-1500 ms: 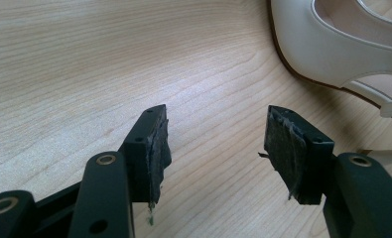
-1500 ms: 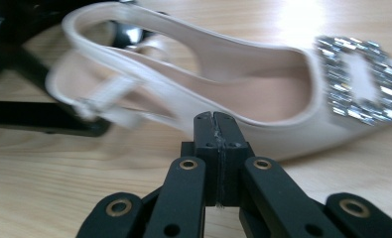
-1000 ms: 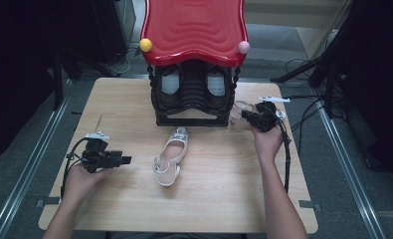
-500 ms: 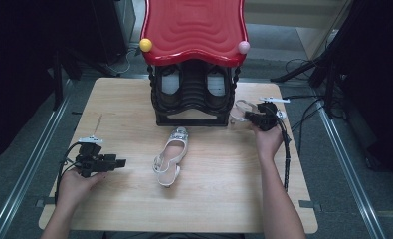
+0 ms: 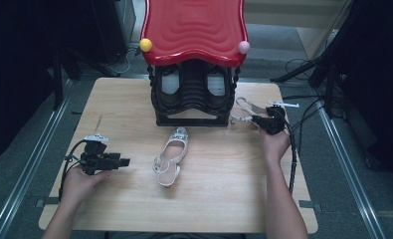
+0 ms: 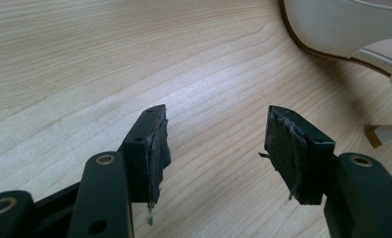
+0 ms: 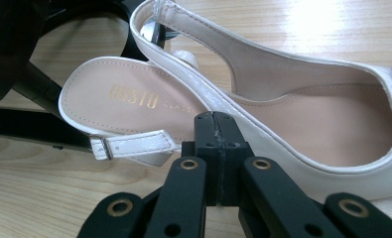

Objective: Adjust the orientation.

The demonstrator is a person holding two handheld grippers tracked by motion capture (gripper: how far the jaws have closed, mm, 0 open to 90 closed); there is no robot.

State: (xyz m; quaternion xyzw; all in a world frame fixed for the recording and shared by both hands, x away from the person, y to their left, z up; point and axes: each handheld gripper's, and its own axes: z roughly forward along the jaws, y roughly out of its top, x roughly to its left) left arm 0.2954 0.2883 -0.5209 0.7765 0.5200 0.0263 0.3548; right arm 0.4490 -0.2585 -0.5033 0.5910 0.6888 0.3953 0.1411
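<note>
- Right gripper [image 5: 257, 119] is sitting at the far right of the table [image 5: 224, 199], beside the black rack [image 5: 193, 99] with the red roof [image 5: 194, 27]; its jaws are meeting pad to pad, with no gap showing between them in the right gripper view.
- Whether those pads are pinching the side wall of the white shoe [image 7: 263, 124] cannot be told; the jaw tips are lying against its rim just below the insole.
- That shoe [image 5: 246, 107] is lying on its side at the rack's right foot, its buckled strap [image 7: 134, 145] hanging loose.
- Left gripper [image 5: 125, 162] is resting low at the near left of the table, jaws standing wide apart over bare wood and holding nothing.
- A second white shoe [image 5: 171, 155] is lying mid-table, well apart from the right gripper; its edge [image 6: 352, 29] is showing beyond the left jaws.
</note>
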